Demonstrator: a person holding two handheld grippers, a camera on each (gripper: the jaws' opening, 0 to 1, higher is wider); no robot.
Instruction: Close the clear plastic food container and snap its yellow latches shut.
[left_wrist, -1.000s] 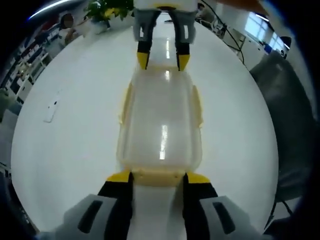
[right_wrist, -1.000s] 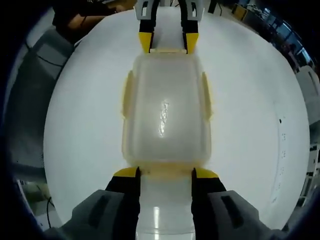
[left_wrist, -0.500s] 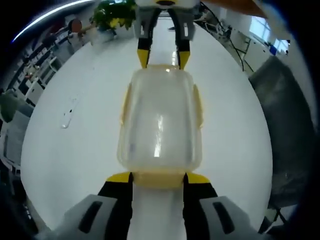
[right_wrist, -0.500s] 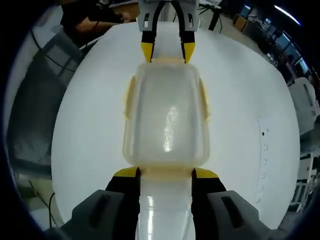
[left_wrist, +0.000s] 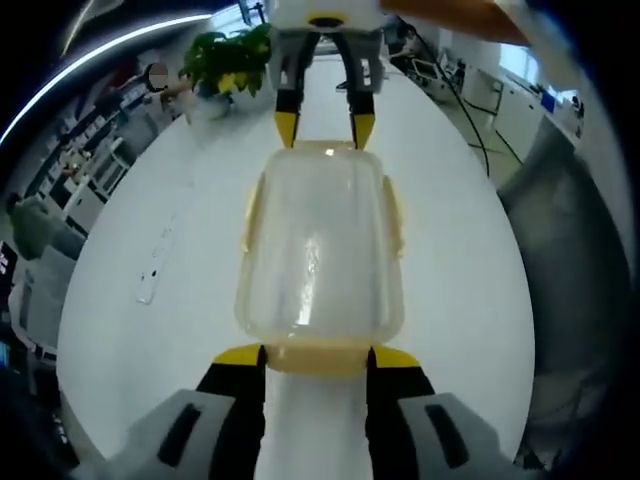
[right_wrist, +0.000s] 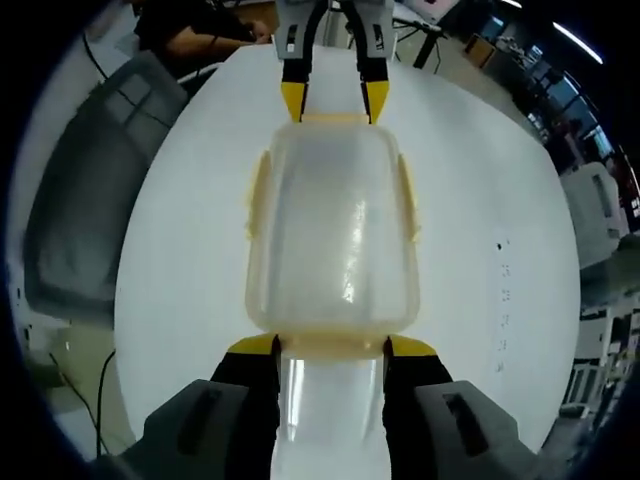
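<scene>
In the left gripper view, the clear plastic food container (left_wrist: 320, 250) stands lengthwise on the white counter (left_wrist: 180, 250), between the two grippers. Its lid is on, and nothing can be made out inside through the cloudy plastic. Pale yellow latches show on all four sides: a side latch (left_wrist: 252, 210) on the left long edge, another on the right, and one at each short end. The left hand-held gripper (left_wrist: 316, 356) has its yellow-tipped jaws spread, one at each corner of the near end, with the near end latch (left_wrist: 318, 355) lying between them. Whether the tips actually press the container cannot be told. At the far end the right hand-held gripper (left_wrist: 325, 128) comes in with its jaws likewise apart, tips at the container's far edge. A potted plant (left_wrist: 232, 58) stands beyond, at the counter's far side.

In the right gripper view the same container (right_wrist: 332, 235) runs away from the camera, lid seated, glare streaking the top. The right hand-held gripper (right_wrist: 331, 346) straddles the near latch with open jaws; the left hand-held gripper (right_wrist: 334, 100) meets the far end.
</scene>
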